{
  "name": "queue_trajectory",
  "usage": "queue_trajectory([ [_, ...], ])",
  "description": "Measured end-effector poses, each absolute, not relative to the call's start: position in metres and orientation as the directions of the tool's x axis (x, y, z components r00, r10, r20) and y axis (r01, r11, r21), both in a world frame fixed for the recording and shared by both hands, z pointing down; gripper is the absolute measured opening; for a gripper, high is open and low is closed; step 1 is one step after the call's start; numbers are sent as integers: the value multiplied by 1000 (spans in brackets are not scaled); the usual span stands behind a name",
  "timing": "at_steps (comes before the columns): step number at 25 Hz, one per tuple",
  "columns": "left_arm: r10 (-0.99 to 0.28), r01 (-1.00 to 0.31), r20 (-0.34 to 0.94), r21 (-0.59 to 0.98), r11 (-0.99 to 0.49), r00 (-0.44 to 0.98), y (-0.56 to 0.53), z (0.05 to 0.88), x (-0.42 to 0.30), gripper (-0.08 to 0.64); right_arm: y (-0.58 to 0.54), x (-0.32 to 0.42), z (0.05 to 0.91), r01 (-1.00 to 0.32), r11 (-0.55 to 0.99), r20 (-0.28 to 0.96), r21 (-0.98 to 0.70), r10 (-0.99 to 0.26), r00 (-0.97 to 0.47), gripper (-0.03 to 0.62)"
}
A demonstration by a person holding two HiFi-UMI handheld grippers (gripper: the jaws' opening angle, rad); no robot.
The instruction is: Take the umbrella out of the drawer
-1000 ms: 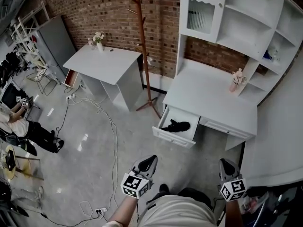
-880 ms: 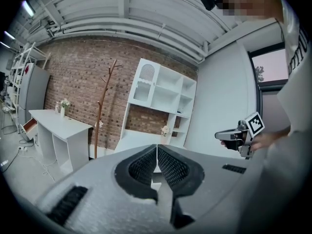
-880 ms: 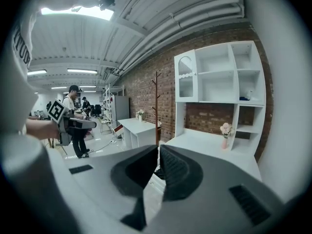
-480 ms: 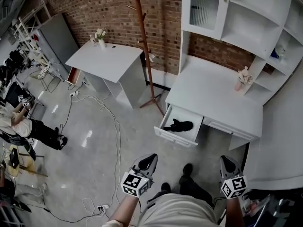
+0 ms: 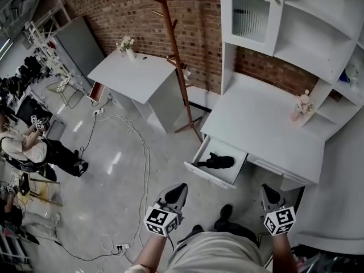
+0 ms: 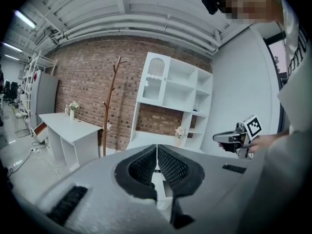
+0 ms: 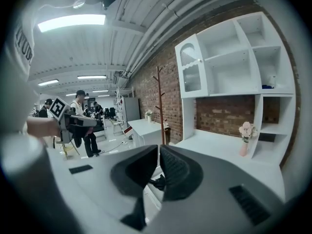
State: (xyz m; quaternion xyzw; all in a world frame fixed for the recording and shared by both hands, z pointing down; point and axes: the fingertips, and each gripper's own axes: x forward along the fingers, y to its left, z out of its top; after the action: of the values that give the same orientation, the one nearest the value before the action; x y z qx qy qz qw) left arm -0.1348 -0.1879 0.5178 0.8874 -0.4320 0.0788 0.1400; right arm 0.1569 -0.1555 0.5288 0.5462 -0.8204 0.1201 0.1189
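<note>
Jaws on the left gripper (image 6: 156, 146) are pressed together, with nothing between them. Jaws on the right gripper (image 7: 159, 148) are pressed together too, and they hold nothing. Both grippers are held out low in front of the person, side by side and well apart from each other. They point toward the white counter (image 5: 261, 124).

One drawer (image 5: 205, 177) on the left side of the counter is pulled out. The umbrella (image 5: 216, 162) lies inside it (it is black and folded up small). It rests near the middle of the drawer, on the drawer's white bottom. Both grippers are well apart from the drawer and touch nothing.

A small pink vase of flowers (image 5: 303, 104) stands upright on the counter, near its back right corner. White shelves (image 5: 310, 30) rise above the counter against the brick wall (image 5: 114, 7). A tall brown coat stand (image 5: 173, 56) stands on the floor just left of the counter. Farther left is a second white table (image 5: 136, 75) with a little flower pot (image 5: 128, 42) near its back edge.

Long cables (image 5: 141, 164) snake over the grey floor (image 5: 108, 203). At the far left another person (image 5: 34, 151) bends low near some chairs.
</note>
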Motion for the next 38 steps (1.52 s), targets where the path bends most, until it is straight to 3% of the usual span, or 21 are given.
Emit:
queue_trajectory([
  [21, -736, -824, 382, 162, -543, 560, -252, 561, -30, 26, -248, 218, 581, -846, 517, 378, -132, -763, -525, 34],
  [38, -590, -707, 488, 83, -703, 644, -301, 601, -2, 26, -256, 226, 611, -897, 398, 442, -191, -781, -441, 34],
])
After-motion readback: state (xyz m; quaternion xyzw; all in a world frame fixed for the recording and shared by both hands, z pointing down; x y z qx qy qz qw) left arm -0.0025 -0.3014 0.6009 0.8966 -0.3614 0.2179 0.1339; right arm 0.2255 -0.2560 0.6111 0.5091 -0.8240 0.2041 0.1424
